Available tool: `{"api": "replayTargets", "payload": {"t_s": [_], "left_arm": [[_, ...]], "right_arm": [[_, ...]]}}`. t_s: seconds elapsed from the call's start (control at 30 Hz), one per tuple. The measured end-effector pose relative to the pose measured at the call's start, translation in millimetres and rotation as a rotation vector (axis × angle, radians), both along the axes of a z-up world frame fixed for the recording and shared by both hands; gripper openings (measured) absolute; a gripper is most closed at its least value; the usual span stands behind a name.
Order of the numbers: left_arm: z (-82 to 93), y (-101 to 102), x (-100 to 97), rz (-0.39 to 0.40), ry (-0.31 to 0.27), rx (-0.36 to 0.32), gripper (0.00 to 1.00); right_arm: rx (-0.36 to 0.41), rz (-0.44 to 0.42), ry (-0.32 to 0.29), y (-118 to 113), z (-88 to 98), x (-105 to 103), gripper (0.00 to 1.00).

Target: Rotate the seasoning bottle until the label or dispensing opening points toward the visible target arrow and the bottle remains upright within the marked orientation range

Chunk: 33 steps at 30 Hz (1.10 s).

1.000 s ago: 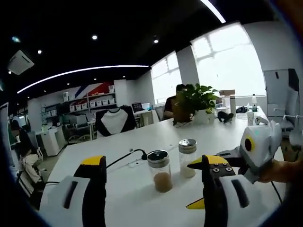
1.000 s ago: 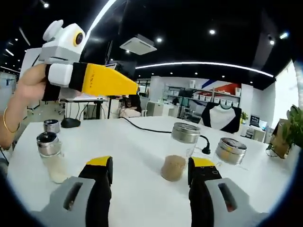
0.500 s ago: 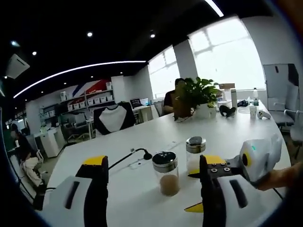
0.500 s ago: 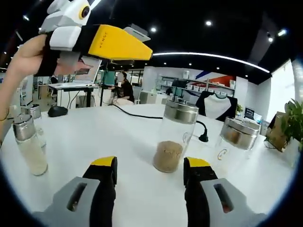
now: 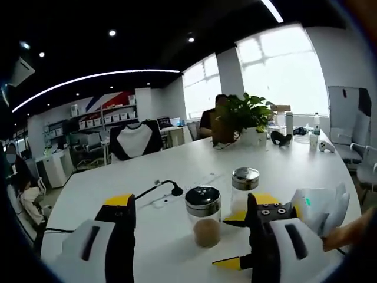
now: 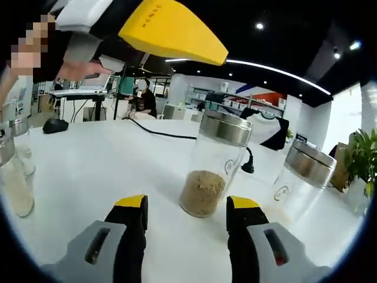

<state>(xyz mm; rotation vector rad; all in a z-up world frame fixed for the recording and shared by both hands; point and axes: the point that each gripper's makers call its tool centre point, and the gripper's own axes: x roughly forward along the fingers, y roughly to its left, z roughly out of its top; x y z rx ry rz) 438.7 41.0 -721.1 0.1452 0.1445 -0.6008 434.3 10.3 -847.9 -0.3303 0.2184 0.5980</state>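
A clear seasoning bottle (image 6: 210,164) with a metal lid and brown powder at its bottom stands upright on the white table (image 6: 106,171), just beyond my right gripper (image 6: 187,207), which is open and not touching it. In the left gripper view the same bottle (image 5: 203,216) stands ahead of my left gripper (image 5: 188,215), open and held above the table. The right gripper's yellow fingers (image 5: 235,217) reach toward the bottle from the right. The left gripper's yellow finger (image 6: 171,29) hangs overhead in the right gripper view. No arrow or marking is visible.
A second metal-lidded bottle (image 6: 300,183) stands right of the brown one, also seen as bottle (image 5: 243,188). Two more bottles (image 6: 12,177) stand at the left. A black cable (image 5: 156,191) lies on the table. A potted plant (image 5: 244,121) and a seated person (image 5: 212,121) are at the far end.
My right gripper has moved closer to the brown-powder bottle, which now looks larger. The left gripper has risen and come overhead in the right gripper view. Both stay open.
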Motion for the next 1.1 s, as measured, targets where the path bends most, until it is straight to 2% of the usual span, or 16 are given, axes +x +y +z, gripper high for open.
{"api": "replayTargets", "payload": {"t_s": [0.07, 0.27, 0.53, 0.7, 0.87, 1.0, 1.1], "left_arm": [[-4.8, -2.1, 1.8, -0.015, 0.02, 0.009, 0.79], [-1.6, 0.8, 3.4, -0.014, -0.004, 0.026, 0.77], [-7.7, 8.2, 6.9, -0.003, 0.015, 0.015, 0.77], [-4.6, 6.1, 2.4, -0.014, 0.018, 0.008, 0.77], [0.8, 8.2, -0.4, -0.01, 0.002, 0.038, 0.77], [5.9, 11.6, 0.7, 0.0, -0.013, 0.043, 0.77], [4.5, 11.2, 2.0, 0.0, -0.011, 0.037, 0.76]], "right_arm": [[-0.006, -0.006, 0.0, -1.3, -2.2, 1.4, 0.52], [0.006, -0.035, 0.001, -0.5, -6.8, 10.8, 0.51], [0.092, -0.057, 0.018, 6.2, -7.0, 23.7, 0.54], [0.103, -0.05, 0.001, 8.4, -3.6, 27.7, 0.55], [0.095, -0.074, -0.032, 11.3, 2.4, 40.4, 0.54], [0.112, -0.088, -0.045, 9.5, 4.7, 43.2, 0.51], [0.115, -0.101, -0.056, 3.1, 6.0, 46.7, 0.42]]}}
